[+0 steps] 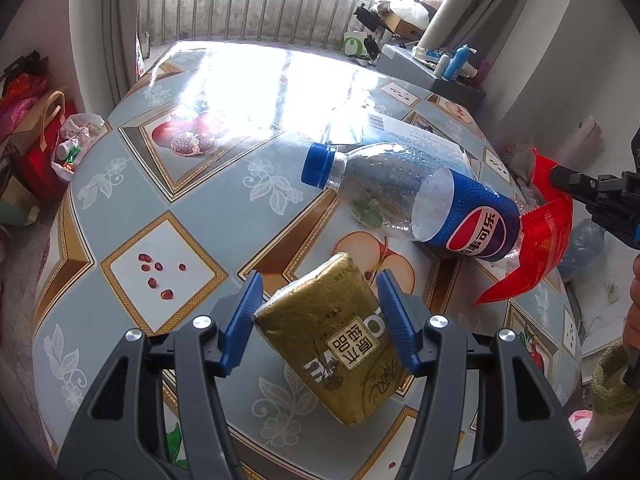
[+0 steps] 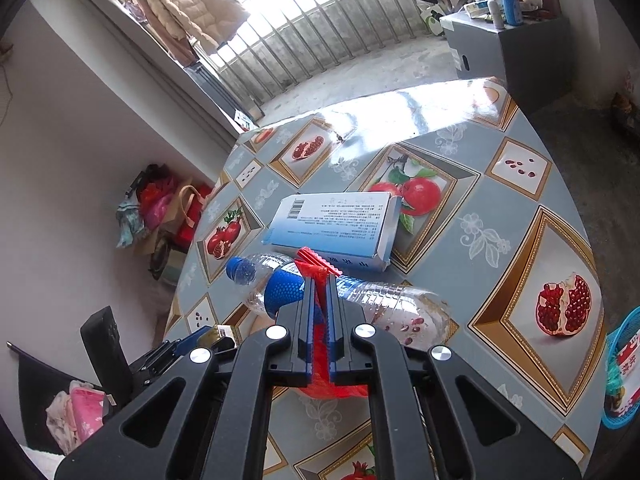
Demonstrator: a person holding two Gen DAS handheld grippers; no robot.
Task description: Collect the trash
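My left gripper (image 1: pixel 318 292) has its jaws around a gold tissue pack (image 1: pixel 336 344), gripping it above the table. An empty Pepsi bottle (image 1: pixel 412 204) with a blue cap lies on its side beyond it; it also shows in the right wrist view (image 2: pixel 360 296). My right gripper (image 2: pixel 319 280) is shut on a red plastic wrapper (image 2: pixel 316 264), held just above the bottle. In the left wrist view the wrapper (image 1: pixel 540 240) hangs at the right from the right gripper (image 1: pixel 560 178). A white and blue carton (image 2: pixel 336 224) lies flat behind the bottle.
The round table (image 1: pixel 132 208) has a glossy fruit-pattern cloth. A blue basket (image 2: pixel 622 372) sits at the table's right edge. Bags (image 1: pixel 36 140) stand on the floor at the left. A grey box (image 2: pixel 504 40) with bottles stands by the balcony railing.
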